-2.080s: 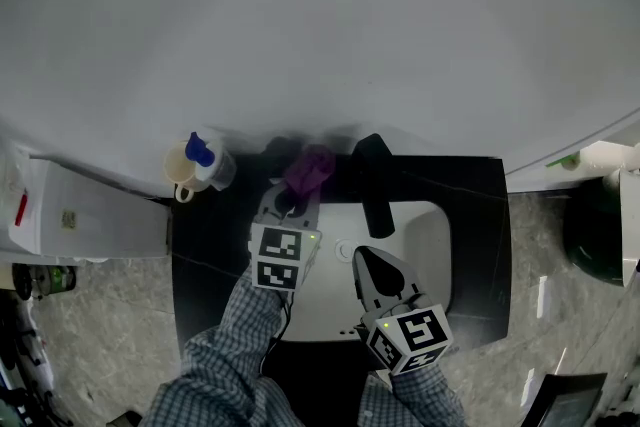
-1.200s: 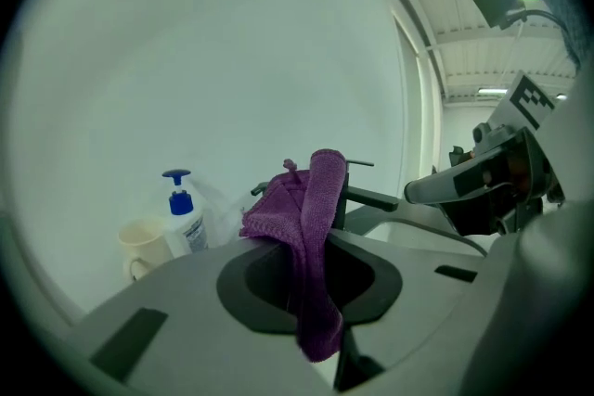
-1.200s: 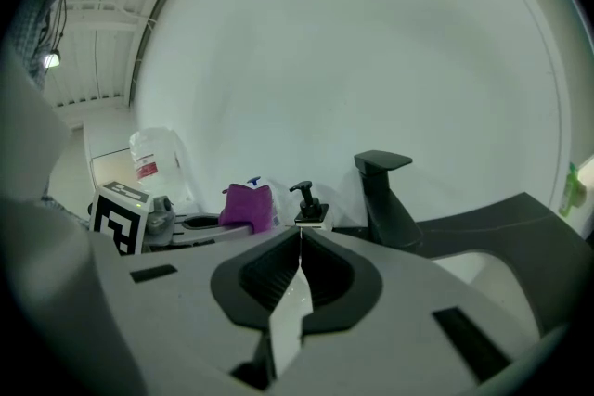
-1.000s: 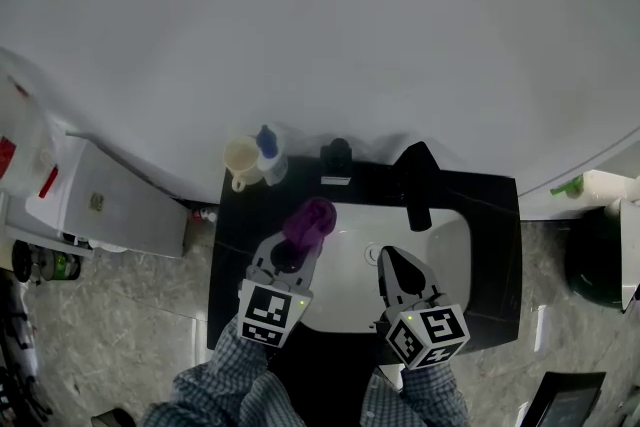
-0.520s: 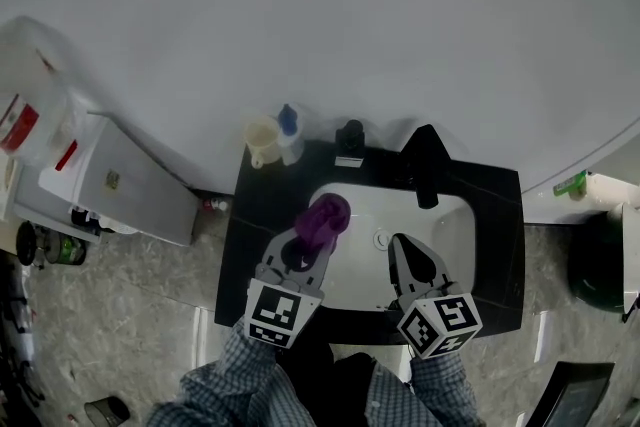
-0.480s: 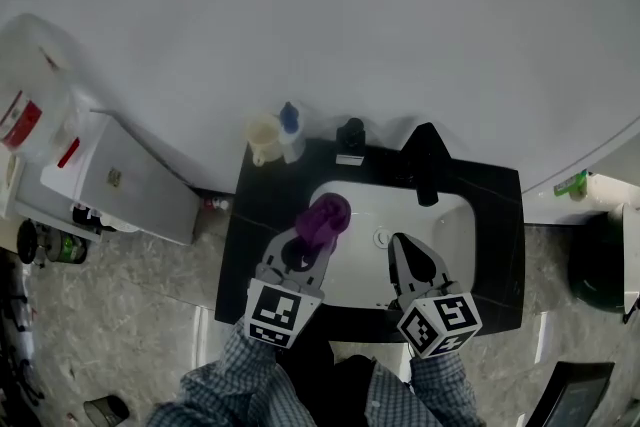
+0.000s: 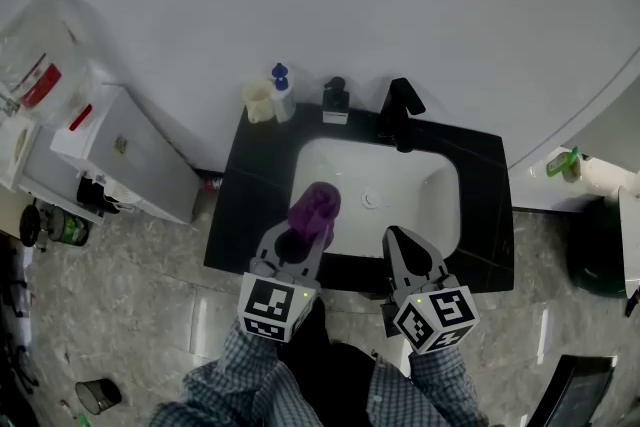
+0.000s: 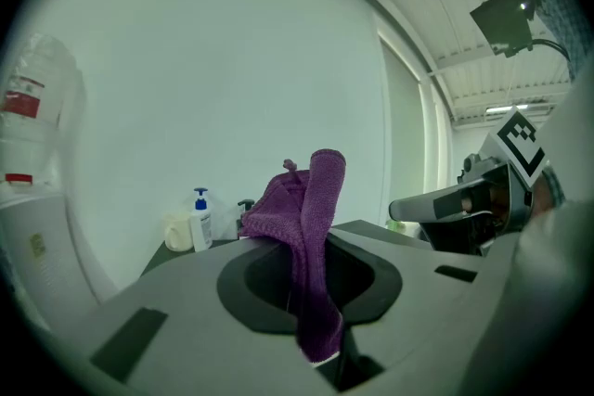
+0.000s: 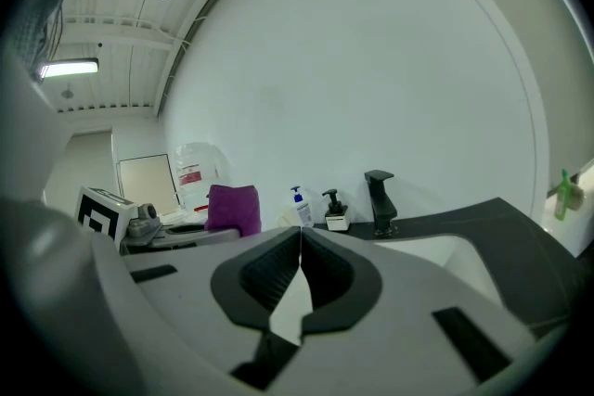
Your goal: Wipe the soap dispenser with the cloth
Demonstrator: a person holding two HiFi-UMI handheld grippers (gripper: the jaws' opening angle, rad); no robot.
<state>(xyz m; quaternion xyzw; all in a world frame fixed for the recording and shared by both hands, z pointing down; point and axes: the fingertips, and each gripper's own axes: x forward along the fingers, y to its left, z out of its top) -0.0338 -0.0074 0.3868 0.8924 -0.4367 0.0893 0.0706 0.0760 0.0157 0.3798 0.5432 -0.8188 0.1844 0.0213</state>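
The soap dispenser (image 7: pixel 335 102), a black pump bottle with a white label, stands at the back of the black counter (image 7: pixel 250 205) against the wall. It also shows far off in the right gripper view as the dispenser (image 9: pixel 335 213). My left gripper (image 7: pixel 306 233) is shut on a purple cloth (image 7: pixel 315 210), which bunches up above the jaws and hangs between them in the left gripper view (image 8: pixel 308 236). It hovers over the sink's front left, well short of the dispenser. My right gripper (image 7: pixel 396 240) is shut and empty over the sink's front edge.
A blue-capped bottle (image 7: pixel 281 90) and a cream cup (image 7: pixel 259 101) stand left of the dispenser. A black faucet (image 7: pixel 398 113) rises behind the white sink basin (image 7: pixel 410 190). A white cabinet (image 7: pixel 125 160) sits to the left, on a grey stone floor.
Both grippers have drawn back from the rear of the counter to the sink's front edge. The purple cloth stays clamped in the left gripper.
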